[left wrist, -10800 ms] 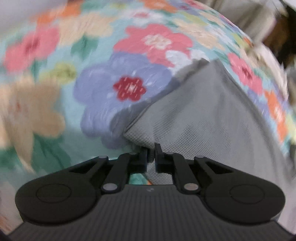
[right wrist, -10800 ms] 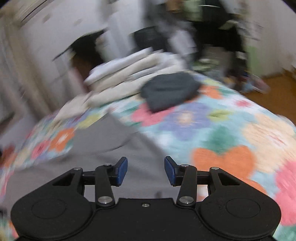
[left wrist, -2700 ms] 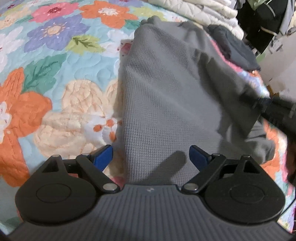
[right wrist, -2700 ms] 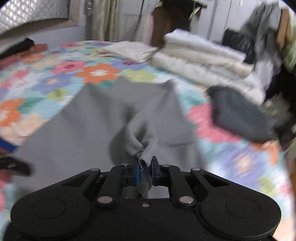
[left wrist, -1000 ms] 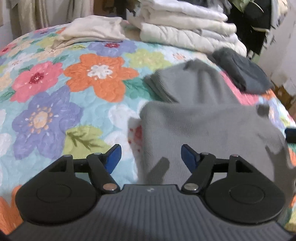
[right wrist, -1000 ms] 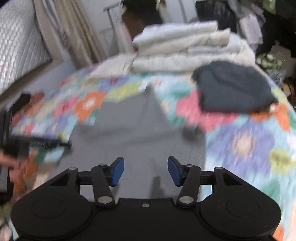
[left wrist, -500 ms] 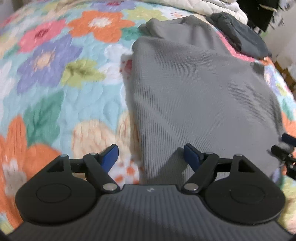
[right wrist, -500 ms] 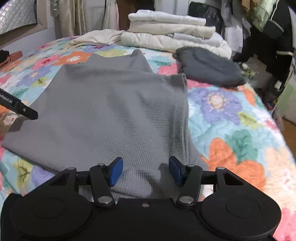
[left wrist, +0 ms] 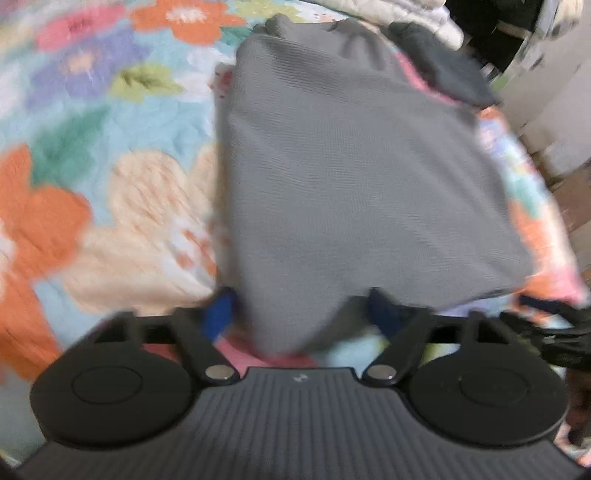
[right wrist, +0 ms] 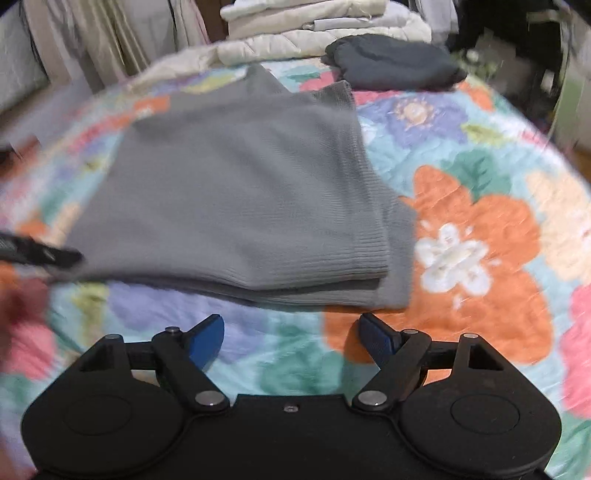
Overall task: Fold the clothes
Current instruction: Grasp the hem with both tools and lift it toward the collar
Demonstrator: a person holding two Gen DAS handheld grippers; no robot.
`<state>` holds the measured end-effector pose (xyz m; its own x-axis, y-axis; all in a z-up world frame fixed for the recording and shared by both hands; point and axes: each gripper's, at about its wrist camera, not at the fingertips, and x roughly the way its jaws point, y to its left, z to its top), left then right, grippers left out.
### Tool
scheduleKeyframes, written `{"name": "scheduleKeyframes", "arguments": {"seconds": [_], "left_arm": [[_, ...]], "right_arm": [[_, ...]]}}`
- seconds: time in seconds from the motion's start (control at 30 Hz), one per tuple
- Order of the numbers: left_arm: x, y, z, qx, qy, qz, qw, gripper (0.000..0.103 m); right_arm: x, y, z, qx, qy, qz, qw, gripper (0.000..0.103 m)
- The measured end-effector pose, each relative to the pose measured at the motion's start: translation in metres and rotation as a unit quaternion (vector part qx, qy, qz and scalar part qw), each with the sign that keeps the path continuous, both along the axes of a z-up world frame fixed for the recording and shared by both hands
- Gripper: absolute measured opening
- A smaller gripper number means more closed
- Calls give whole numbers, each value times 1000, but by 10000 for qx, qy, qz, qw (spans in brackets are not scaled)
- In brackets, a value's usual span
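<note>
A grey knit garment [left wrist: 354, 166] lies folded over on the floral quilt [left wrist: 110, 206]. It also shows in the right wrist view [right wrist: 236, 199], with its layered hem edge nearest me. My left gripper [left wrist: 299, 314] is open, its fingers either side of the garment's near left corner. My right gripper [right wrist: 291, 332] is open and empty, a little short of the near hem. The right gripper's tip shows at the right edge of the left wrist view [left wrist: 546, 317]. The left gripper's tip shows in the right wrist view [right wrist: 40, 254] at the garment's left edge.
A dark grey folded garment [right wrist: 391, 62] lies on the quilt beyond the grey one. Stacked cream bedding [right wrist: 317, 33] sits at the far end. Curtains [right wrist: 103, 40] hang at the back left. The bed's right edge and wooden floor [left wrist: 576, 206] are to the right.
Both grippers have drawn back toward the garment's near edge. The left gripper now straddles the near left corner. The right gripper, earlier over the fabric, is now off it above the quilt.
</note>
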<state>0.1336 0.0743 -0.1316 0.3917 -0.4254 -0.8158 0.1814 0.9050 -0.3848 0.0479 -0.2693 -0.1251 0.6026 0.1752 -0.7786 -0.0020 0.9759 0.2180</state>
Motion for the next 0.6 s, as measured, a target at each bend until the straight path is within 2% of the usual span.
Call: {"name": "scheduleKeyframes", "arguments": {"seconds": [0.03,0.1,0.13,0.17,0.3,0.37,0.43,0.53,0.6], "left_arm": [[-1,3,0,-146,42,22,9999,37],[-4,4,2,-69,-26,25,10000,36],[-4,7,1,-167,19,93,9998,36],[-2,10,-1,-291,107,160,9994,38],[9,23,-16,-978,560,469,9925,61],[13,27,-21,-1227,593,595,9889,57],[13,27,-23,-1269,520,631,9885,27],[12,27,-24,-1312,407,667,9883,23],[11,27,-21,-1337,344,692,9880,23]], "right_arm": [[-1,-4,0,304,-15,-9,9995,84],[-4,-10,-2,740,-33,-68,9972,84],[-5,-12,-4,905,-45,-109,9958,84],[-7,-13,-6,999,-54,-179,9948,84],[-7,-23,-12,1515,-113,-475,9873,84],[-5,-32,-18,1900,-190,-701,9791,84],[-3,-41,-24,2292,-265,-932,9686,84],[0,-54,-42,3030,-390,-1399,9419,87],[2,-55,-44,3234,-509,-1509,9327,87]]}}
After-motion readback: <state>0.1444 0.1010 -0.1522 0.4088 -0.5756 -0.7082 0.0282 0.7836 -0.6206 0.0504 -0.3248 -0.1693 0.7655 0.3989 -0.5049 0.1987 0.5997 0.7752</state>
